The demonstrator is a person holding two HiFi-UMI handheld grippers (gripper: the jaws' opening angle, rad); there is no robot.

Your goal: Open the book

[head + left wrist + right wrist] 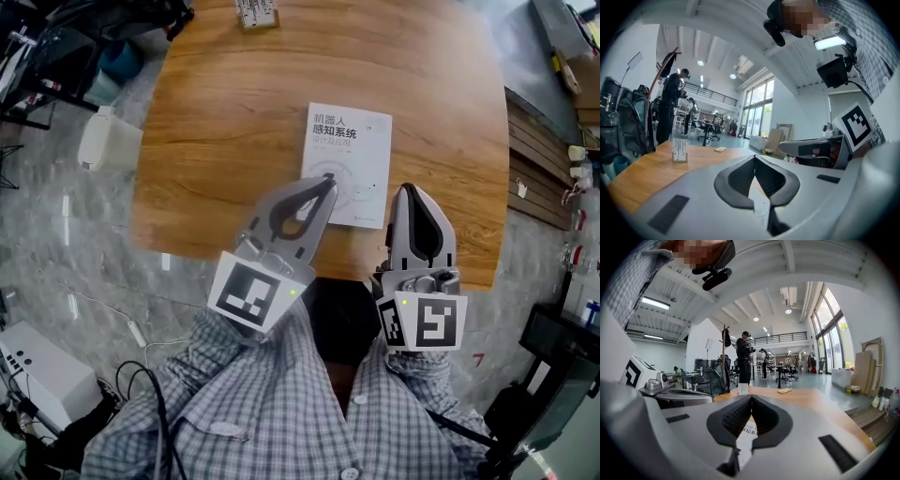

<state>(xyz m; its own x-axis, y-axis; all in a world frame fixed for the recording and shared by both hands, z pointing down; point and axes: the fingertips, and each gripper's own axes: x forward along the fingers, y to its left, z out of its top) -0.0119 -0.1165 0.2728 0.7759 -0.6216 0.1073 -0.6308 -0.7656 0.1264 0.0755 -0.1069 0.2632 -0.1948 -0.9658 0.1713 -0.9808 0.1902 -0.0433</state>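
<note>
1. The white paperback book [349, 150] looked light, thin and bendy, with a slick cover; its free right edge seemed the best hold.
2. It lay closed on the tabletop [234, 112]. The left hand-held gripper [326, 186], clenched and empty, hovered over its near left part. The right hand-held gripper [409, 192], likewise clenched and empty, was just beside its near right corner.

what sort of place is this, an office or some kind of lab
Probably a large open-plan lab or workshop hall: a high ceiling with exposed beams, a mezzanine railing, tall windows, and office chairs beyond the wooden table where the closed book lies.
</note>
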